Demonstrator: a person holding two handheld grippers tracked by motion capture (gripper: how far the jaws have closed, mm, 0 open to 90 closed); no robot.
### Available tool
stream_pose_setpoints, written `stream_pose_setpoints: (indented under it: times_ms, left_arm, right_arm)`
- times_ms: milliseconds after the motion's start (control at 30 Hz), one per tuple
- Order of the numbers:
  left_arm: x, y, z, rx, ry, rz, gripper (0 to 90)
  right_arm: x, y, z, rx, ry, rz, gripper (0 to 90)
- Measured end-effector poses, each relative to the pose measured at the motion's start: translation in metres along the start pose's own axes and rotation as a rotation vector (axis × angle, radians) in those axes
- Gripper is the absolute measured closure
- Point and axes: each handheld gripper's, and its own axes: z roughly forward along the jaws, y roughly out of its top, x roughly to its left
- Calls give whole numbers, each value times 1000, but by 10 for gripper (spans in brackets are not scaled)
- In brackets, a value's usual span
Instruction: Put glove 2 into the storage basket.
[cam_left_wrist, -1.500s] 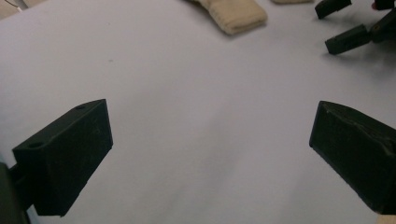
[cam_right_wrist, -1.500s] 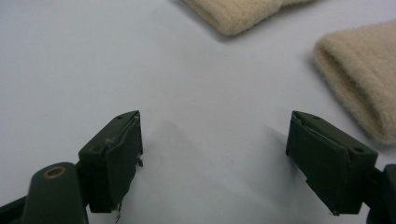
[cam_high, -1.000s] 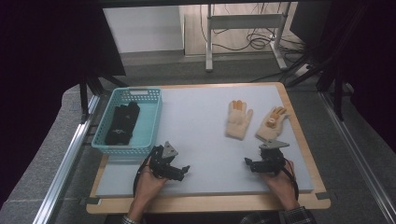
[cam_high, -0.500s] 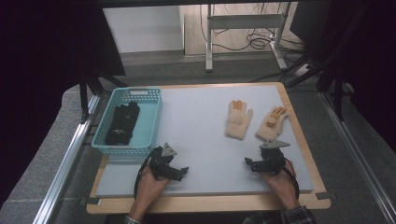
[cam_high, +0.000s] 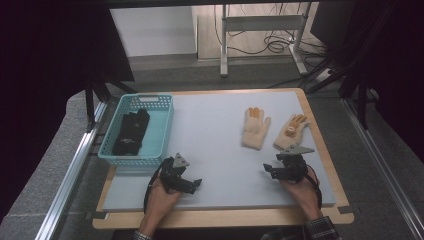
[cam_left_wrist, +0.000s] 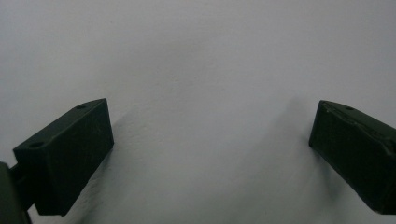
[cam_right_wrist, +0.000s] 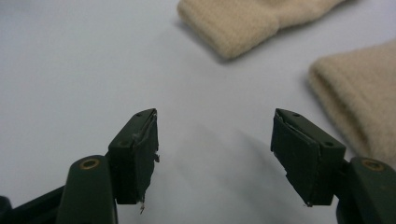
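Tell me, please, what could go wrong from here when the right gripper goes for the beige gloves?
1. The two beige gloves lie close side by side, so the right gripper, open with nothing between its fingers and just closing a little, might catch both cuffs.
2. The knit is soft; a shallow pinch may slip.
3. The blue basket already holds black gloves, so a carried glove may snag on its rim.

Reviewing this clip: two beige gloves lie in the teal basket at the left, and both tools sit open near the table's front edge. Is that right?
Not quite. The high view shows the two beige gloves lying on the grey mat at the right, ahead of the right tool; the teal basket holds black gloves. The rest stands: the left tool is open too.
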Motion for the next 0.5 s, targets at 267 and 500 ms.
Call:
stream_pose_setpoints:
  times_ms: [267,500]
  left_arm:
    - [0,0,0,0,-1,-2,1]
    - [0,0,0,0,-2,-4,1]
  right_arm:
    - [-12,27,3,-13,17,12,317]
    - [-26,52,16,-1,43,7,370]
